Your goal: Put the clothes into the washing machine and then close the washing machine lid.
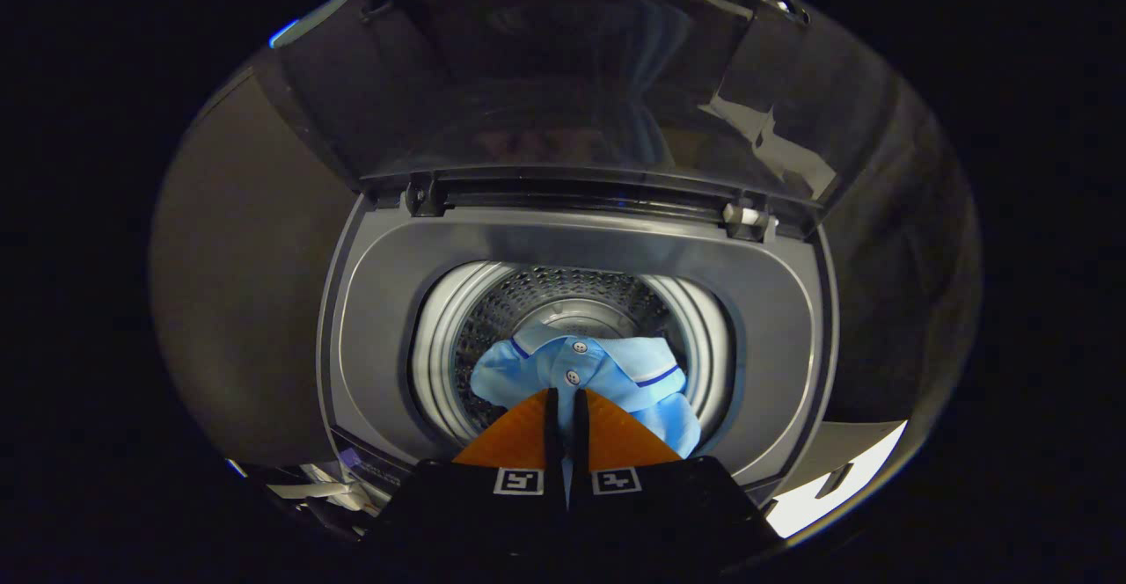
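Tool (563, 404) fingers pinched tight on a light blue shirt (607, 368), dangling it over the drum (493, 320) of the washing machine (774, 320), lid (563, 83) standing open behind.

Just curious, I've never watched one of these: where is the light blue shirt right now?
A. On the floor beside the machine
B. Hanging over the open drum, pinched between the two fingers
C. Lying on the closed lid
B: the gripper is shut on the shirt, which hangs over the drum under the raised lid.
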### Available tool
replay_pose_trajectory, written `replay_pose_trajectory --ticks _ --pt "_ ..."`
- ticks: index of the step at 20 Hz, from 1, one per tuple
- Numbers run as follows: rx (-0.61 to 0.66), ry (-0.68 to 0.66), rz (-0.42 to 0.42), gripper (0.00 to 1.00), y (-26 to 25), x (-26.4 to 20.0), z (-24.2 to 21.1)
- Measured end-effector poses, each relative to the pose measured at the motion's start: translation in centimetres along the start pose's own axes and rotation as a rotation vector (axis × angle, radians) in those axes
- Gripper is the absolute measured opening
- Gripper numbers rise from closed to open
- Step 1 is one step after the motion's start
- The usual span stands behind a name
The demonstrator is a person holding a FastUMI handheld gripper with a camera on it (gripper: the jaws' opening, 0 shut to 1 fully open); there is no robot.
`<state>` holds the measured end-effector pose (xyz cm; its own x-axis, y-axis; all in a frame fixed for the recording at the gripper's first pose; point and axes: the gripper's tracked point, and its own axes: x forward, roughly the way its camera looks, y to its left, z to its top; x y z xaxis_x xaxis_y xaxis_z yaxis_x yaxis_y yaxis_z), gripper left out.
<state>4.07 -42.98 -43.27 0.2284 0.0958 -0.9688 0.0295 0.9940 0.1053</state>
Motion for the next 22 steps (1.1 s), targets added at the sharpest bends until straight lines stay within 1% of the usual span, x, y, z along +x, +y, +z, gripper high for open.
replay_pose_trajectory --ticks 2,3,4,5,7,9,10,13,14,17,19,21,22 --pt "0.041 0.079 0.051 0.1 0.2 1.1 -1.6" --pt "0.075 0.09 0.098 0.17 0.9 1.1 -2.0" --pt "0.096 0.072 0.121 0.19 0.9 0.4 -1.3" --pt "0.088 0.038 0.118 0.35 0.7 0.4 -0.4" --pt "0.021 -0.055 0.05 0.68 -0.8 0.2 0.8" --pt "-0.004 -0.112 -0.013 1.0 -1.6 -0.3 1.9" --pt "0.006 -0.128 -0.031 1.0 -1.7 -0.4 2.2" --pt "0.06 -0.124 -0.036 1.0 -1.4 -0.5 2.0" --pt "0.059 -0.133 -0.054 1.0 -1.9 -0.5 2.3" --pt "-0.003 -0.168 -0.084 1.0 -2.5 -0.9 3.0" --pt "0.018 -0.164 -0.036 1.0 -1.3 -1.2 2.6" --pt "0.035 -0.167 -0.051 1.0 -1.8 -2.1 2.2" --pt "0.048 -0.173 -0.041 1.0 -1.7 -2.8 2.2"
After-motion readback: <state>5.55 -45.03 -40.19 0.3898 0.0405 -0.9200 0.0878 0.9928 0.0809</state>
